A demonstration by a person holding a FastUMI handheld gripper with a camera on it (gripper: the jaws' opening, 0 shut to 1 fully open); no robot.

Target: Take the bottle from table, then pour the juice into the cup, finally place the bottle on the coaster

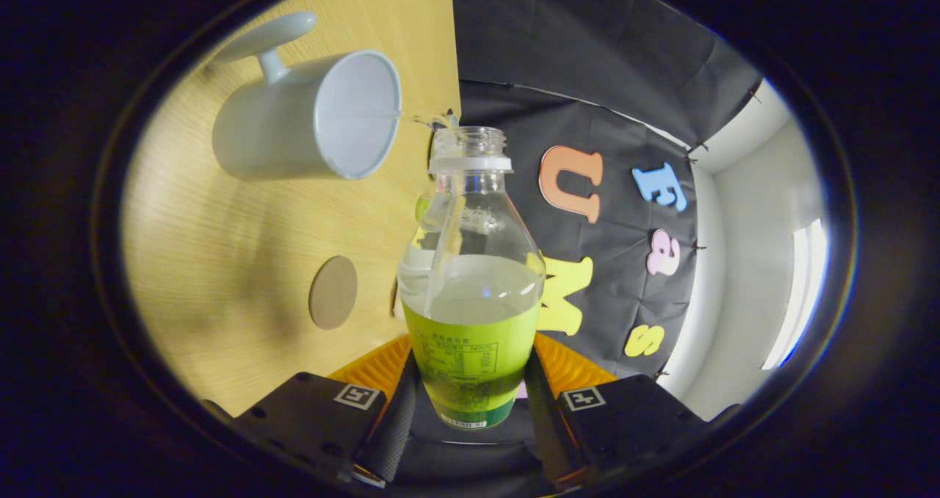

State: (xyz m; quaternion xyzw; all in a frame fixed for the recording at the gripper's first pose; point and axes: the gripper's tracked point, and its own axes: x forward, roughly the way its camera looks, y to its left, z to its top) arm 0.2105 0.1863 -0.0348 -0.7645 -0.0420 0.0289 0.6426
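Two things lie on the wooden tabletop (242, 263) beyond the tongs (470, 402): a white cup (294, 127) w/ handle, and a round brown coaster (333, 292) nearer, well apart from cup. Nothing btwn bottle mouth and cup rim. Tongs clamped on the bottle (470, 292), both fingers pressing its lower sides; bottle is clear, uncapped, green label, partly filled w/ pale liquid, a thin stream running from mouth into cup.

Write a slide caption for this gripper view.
Claw shut on clear green-labelled plastic bottle, tilted, juice streaming into white ceramic cup; round brown coaster waits.
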